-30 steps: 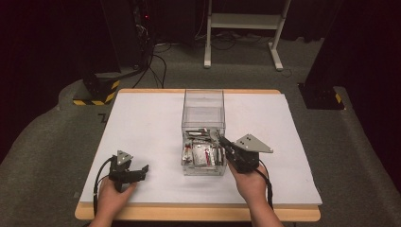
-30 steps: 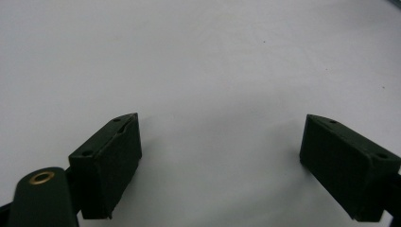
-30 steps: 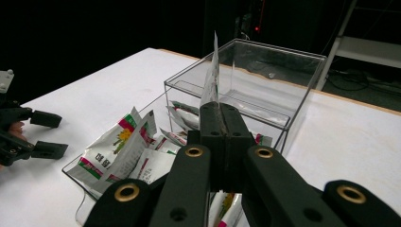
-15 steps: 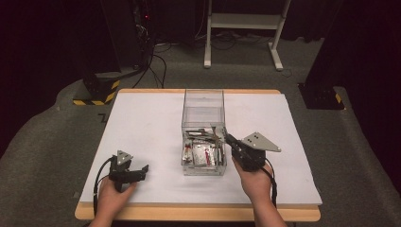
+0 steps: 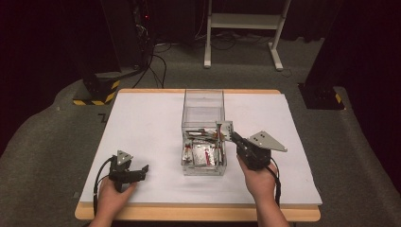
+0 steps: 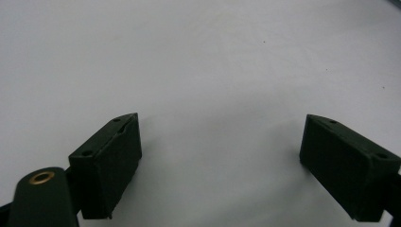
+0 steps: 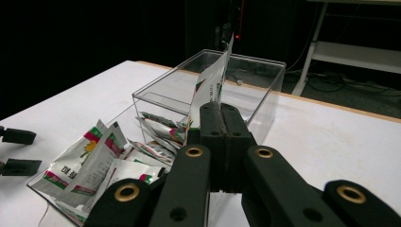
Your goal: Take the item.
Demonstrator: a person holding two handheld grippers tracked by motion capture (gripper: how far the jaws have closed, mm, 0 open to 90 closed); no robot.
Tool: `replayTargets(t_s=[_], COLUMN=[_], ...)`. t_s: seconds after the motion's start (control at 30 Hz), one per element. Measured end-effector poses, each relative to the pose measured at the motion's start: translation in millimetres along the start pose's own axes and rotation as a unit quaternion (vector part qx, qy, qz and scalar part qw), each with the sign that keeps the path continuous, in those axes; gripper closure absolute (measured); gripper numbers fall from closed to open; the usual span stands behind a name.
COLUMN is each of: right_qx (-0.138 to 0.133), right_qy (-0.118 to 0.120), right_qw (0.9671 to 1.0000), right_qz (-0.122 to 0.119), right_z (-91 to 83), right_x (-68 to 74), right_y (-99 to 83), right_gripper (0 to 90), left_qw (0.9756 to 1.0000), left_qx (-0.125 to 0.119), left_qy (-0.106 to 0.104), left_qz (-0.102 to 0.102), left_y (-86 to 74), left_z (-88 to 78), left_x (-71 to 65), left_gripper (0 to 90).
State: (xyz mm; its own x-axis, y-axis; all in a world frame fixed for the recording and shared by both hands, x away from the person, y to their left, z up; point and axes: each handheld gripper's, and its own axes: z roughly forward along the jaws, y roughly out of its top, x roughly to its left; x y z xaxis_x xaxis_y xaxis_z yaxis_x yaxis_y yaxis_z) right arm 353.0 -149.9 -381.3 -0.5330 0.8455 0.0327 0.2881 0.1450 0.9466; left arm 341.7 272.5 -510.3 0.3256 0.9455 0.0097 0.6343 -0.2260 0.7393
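Observation:
A clear plastic box (image 5: 203, 109) with two compartments stands mid-table. Its near compartment holds several white sachets (image 5: 201, 151) with red and green print; the far compartment looks empty. My right gripper (image 5: 232, 137) is over the box's right wall, shut on one sachet (image 5: 224, 128) that stands upright. In the right gripper view the sachet (image 7: 211, 82) rises from the closed jaws of that gripper (image 7: 220, 113), with the loose sachets (image 7: 97, 153) lower left. My left gripper (image 5: 143, 170) rests on the table at the front left, open and with nothing in it (image 6: 222, 156).
The white tabletop (image 5: 142, 123) has bare room on both sides of the box. Beyond the far edge are dark floor, cables and a white stand (image 5: 246, 28). The left gripper's jaws (image 7: 16, 151) show at the left edge of the right gripper view.
My right gripper has moved a little right and away from the near compartment, carrying the sachet up with it. The left gripper has not moved.

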Motion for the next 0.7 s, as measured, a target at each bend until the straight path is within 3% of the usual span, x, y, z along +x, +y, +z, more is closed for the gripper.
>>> replayTargets(t_s=[0.7], right_qx=[-0.008], right_qy=[-0.037], right_qw=[0.9991], right_qz=[0.020], right_z=[-5.6], right_x=[-23.6], right_y=[-2.4], right_gripper=[90.0], left_qw=[1.0000], left_qx=[0.000], left_qy=[0.000], left_qz=[0.000], left_y=[0.0], left_z=[0.0], left_x=[0.0], left_gripper=[13.8])
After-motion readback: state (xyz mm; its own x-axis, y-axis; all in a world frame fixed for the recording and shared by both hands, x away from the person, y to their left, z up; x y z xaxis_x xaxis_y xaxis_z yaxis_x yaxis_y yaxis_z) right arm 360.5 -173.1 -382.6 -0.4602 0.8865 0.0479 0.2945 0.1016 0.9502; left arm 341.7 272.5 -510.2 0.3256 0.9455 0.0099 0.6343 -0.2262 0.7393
